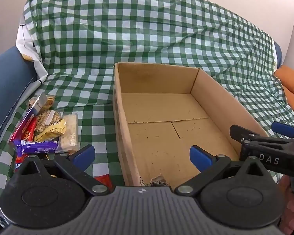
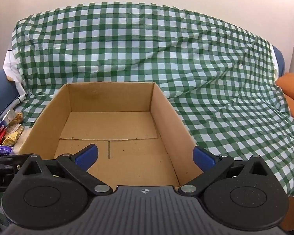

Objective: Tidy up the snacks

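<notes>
An open, empty cardboard box [image 1: 209,98] sits on the green checked cloth; it also shows in the right wrist view [image 2: 166,109]. A pile of wrapped snacks [image 1: 47,129] lies left of the box: a purple bar [image 1: 37,146], a red packet [image 1: 27,131], a yellow wrapper [image 1: 53,131] and a pale rice bar [image 1: 69,135]. The pile shows at the left edge of the right wrist view [image 2: 9,135]. My left gripper [image 1: 142,154] is open and empty over the box's near left wall. My right gripper [image 2: 146,154] is open and empty over the box's near end.
The right gripper's black body [image 1: 268,148] reaches in at the right of the left wrist view. A blue cushion [image 1: 7,90] rises at the left. An orange cushion [image 1: 292,82] lies at the right. A red packet [image 1: 103,180] peeks out near the box's front left corner.
</notes>
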`<state>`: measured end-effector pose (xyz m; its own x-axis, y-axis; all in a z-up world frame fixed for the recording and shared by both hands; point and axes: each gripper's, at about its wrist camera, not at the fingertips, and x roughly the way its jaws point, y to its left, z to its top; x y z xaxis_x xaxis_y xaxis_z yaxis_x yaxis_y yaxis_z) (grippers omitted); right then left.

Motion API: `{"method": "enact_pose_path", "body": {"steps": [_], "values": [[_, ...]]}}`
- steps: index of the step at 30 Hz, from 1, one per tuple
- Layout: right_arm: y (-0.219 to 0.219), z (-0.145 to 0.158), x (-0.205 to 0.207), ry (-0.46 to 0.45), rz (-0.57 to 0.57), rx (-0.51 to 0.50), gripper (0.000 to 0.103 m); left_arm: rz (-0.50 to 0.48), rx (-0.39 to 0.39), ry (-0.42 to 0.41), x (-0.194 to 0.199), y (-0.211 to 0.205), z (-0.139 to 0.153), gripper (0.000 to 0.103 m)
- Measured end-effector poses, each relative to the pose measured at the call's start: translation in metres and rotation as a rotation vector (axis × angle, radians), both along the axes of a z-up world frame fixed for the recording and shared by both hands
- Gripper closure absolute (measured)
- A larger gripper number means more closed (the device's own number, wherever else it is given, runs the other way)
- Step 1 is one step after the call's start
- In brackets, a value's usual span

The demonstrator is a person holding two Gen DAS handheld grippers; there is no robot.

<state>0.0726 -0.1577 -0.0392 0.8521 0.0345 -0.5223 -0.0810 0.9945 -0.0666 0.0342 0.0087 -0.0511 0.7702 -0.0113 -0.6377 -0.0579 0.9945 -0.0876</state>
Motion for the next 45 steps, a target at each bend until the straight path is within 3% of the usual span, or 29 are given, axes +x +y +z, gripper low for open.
{"method": "enact_pose_path", "body": {"steps": [14,22,40,45], "values": [[0.004,0.001,-0.003,-0.027,0.0,0.008,0.001,-0.026,0.042,-0.005,0.001,-0.012,0.003,0.0],[0.004,0.003,-0.006,-0.095,0.001,0.012,0.001,-0.031,0.036,0.003,0.004,-0.006,0.0,0.0],[0.004,0.002,-0.005,-0.051,0.027,0.054,0.005,-0.079,0.0,-0.026,0.001,-0.006,0.003,0.001],[0.006,0.003,-0.005,-0.065,0.036,-0.003,0.005,-0.089,-0.003,-0.027,0.0,-0.007,0.002,0.001]]}}
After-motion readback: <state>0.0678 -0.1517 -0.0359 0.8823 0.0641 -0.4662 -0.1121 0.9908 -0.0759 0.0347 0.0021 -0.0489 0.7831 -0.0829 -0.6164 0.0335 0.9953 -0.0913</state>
